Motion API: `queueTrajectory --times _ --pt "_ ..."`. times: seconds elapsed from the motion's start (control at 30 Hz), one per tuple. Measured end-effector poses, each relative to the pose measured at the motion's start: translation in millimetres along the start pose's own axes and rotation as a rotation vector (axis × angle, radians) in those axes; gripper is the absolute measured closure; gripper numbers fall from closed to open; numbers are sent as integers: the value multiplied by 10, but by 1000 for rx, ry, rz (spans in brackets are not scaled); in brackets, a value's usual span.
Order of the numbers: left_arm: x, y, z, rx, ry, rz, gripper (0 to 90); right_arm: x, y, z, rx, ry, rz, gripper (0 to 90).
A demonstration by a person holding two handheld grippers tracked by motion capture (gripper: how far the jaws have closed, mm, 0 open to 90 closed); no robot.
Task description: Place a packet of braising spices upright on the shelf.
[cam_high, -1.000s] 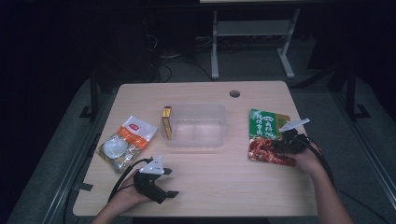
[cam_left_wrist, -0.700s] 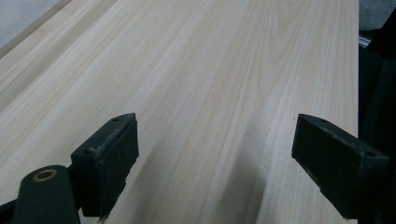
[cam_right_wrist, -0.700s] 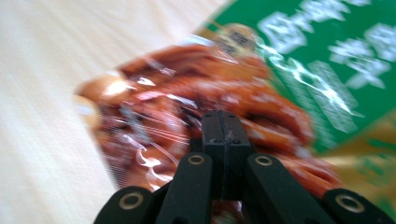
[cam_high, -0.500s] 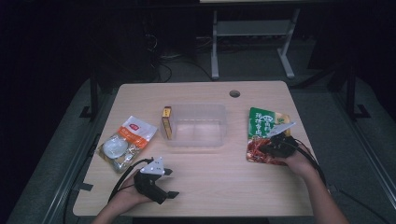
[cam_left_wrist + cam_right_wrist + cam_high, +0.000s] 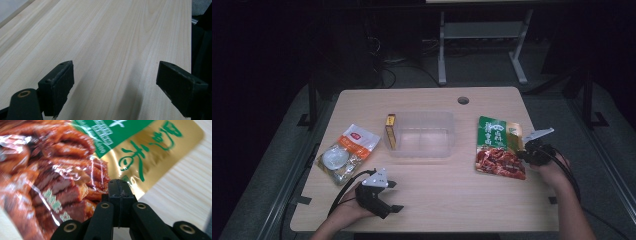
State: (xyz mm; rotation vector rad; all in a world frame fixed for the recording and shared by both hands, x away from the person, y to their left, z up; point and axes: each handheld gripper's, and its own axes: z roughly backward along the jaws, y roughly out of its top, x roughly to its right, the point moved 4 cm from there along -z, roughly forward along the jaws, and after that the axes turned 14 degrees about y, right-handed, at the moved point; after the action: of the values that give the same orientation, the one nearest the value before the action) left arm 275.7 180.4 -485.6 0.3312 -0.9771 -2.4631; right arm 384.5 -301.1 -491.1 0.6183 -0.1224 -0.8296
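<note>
A green, gold and red meat snack packet lies flat on the table's right side. My right gripper is at the packet's right edge. In the right gripper view its jaws are pressed together over the edge of the packet, seemingly pinching it. Near the front left edge, my left gripper rests low over the table. Its jaws stand wide apart above bare wood, with nothing between them.
A clear plastic tub sits at mid-table with a small yellow box against its left wall. An orange and clear food packet lies at the left. A cable hole is near the far edge.
My right gripper reached left over the snack packet, then drew back to its right edge. The left gripper has stayed put.
</note>
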Motion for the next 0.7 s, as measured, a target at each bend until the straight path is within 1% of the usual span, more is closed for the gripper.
queueTrajectory --times 0.1,0.13,0.17,0.2,0.23,0.27,0.33,0.37,0.43,0.47,0.5,0.57,0.6,0.63,0.67,0.7 --pt "-2 0 0 -6 -1 -8 142 -141 56 -54 -11 66 39 900" --pt "-1 -1 1 -6 -2 -9 141 -182 78 -74 -17 78 60 900" --pt "3 -1 -1 -2 -3 -3 141 -233 99 -93 -24 91 66 900" --pt "3 -1 0 -1 -2 -1 141 -272 122 -111 -31 97 87 900" --pt "2 0 3 0 -2 0 142 -323 139 -124 -42 114 94 900" --pt "1 0 3 0 -1 0 142 -366 157 -142 -46 131 115 900" --pt "-1 -1 3 -1 -2 -1 141 -424 199 -170 -64 120 162 900" --pt "-1 -2 -2 0 -3 0 142 -430 232 -178 -51 119 167 900" --pt "-6 -6 -8 -10 -5 -9 141 -373 326 -190 -16 96 162 900" --pt "-8 -5 -13 -9 -8 -9 141 -342 376 -198 9 89 147 900" --pt "-8 -3 -12 -9 -8 -8 141 -304 430 -212 23 83 146 900" --pt "-7 -2 -9 -7 -7 -5 141 -225 530 -256 25 48 163 900" --pt "-7 -3 -6 -10 -4 -8 141 -189 576 -275 38 46 154 900" --pt "-9 -5 -5 -11 -3 -8 142 -159 620 -297 47 53 144 900" --pt "-9 -7 -7 -7 -5 -2 141 -126 662 -322 53 49 150 900" --pt "-11 -8 -5 -11 -3 -3 141 -106 695 -346 70 56 145 900"
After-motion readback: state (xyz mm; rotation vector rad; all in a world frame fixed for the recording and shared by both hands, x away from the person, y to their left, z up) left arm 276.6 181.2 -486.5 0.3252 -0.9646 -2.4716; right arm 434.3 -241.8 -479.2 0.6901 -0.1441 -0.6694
